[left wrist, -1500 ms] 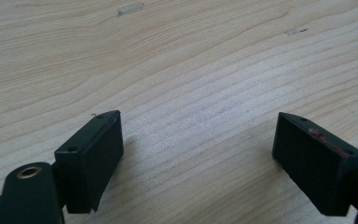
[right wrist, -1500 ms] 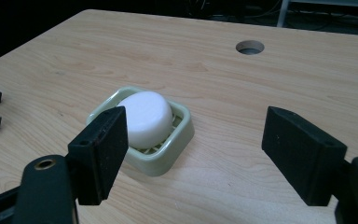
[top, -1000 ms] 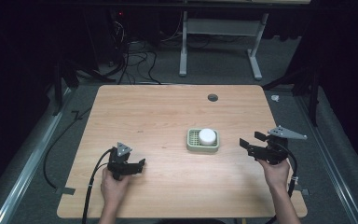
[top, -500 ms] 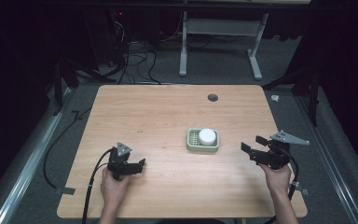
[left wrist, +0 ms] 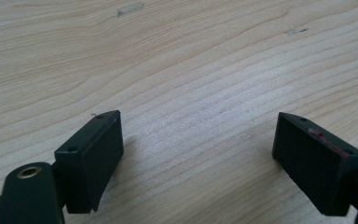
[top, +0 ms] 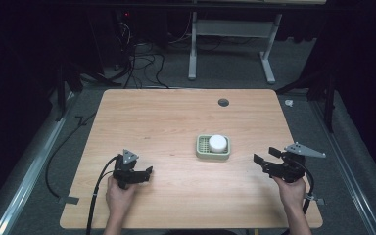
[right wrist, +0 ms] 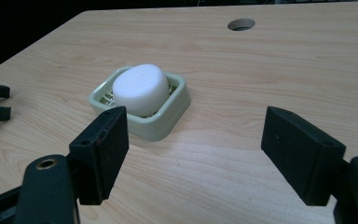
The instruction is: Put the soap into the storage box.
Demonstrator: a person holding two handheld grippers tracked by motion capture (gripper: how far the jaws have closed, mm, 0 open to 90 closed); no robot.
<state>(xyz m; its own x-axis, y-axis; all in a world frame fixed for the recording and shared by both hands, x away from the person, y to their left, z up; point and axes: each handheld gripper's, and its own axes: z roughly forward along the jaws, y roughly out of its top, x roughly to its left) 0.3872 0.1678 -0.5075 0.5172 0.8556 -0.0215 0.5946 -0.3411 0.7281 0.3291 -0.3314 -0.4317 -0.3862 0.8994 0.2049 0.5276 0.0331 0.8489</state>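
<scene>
1. The wooden table (top: 166, 122) carries a pale green soap dish (top: 213, 148), a little right of its middle and toward the near half.
2. A white round soap (top: 217, 143) sits inside the dish, resting on its slatted floor; in the right gripper view the soap (right wrist: 139, 88) rises above the rim of the dish (right wrist: 168, 122).
3. The right gripper (top: 266, 160) is held in the person's right hand (top: 290, 186), near the table's right edge and apart from the dish, with its jaws spread wide and nothing between them.
4. In its own view the right gripper (right wrist: 193, 149) points toward the dish, which lies just beyond the left-hand jaw.
5. The left gripper (top: 148, 172) sits low over the near-left part of the table, well apart from the dish.
6. In its own view the left gripper (left wrist: 198, 158) has its jaws spread wide over bare wood, holding nothing.
7. A round cable hole (top: 223, 102) lies near the far edge.
</scene>
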